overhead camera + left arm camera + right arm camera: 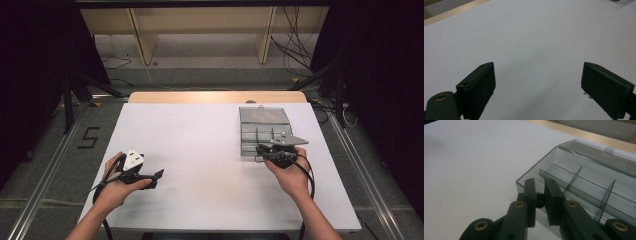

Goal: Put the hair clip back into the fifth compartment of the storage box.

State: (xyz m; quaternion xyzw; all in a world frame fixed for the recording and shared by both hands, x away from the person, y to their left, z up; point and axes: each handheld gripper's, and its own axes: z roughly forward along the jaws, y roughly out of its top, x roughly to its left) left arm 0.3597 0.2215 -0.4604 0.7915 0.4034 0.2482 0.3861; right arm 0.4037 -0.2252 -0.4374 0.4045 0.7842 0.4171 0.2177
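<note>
A clear grey plastic box [250,131] with inner dividers stands open on the right half of the white table, its lid [264,115] folded back on the far side. My right gripper [261,149] hovers at the box's near left corner [524,180]. Its jaws [539,182] are almost together, and a small black piece [539,198] is pinched between them. The compartments [584,177] that I can see hold nothing. My left gripper [159,175] rests low over the table at the near left, wide open [537,87] with only bare tabletop between its fingers.
The white tabletop [200,150] has a wooden strip [215,96] along its far edge. Beyond it are a grey floor with cables and wooden shelf legs. Metal rails run along both sides of the table.
</note>
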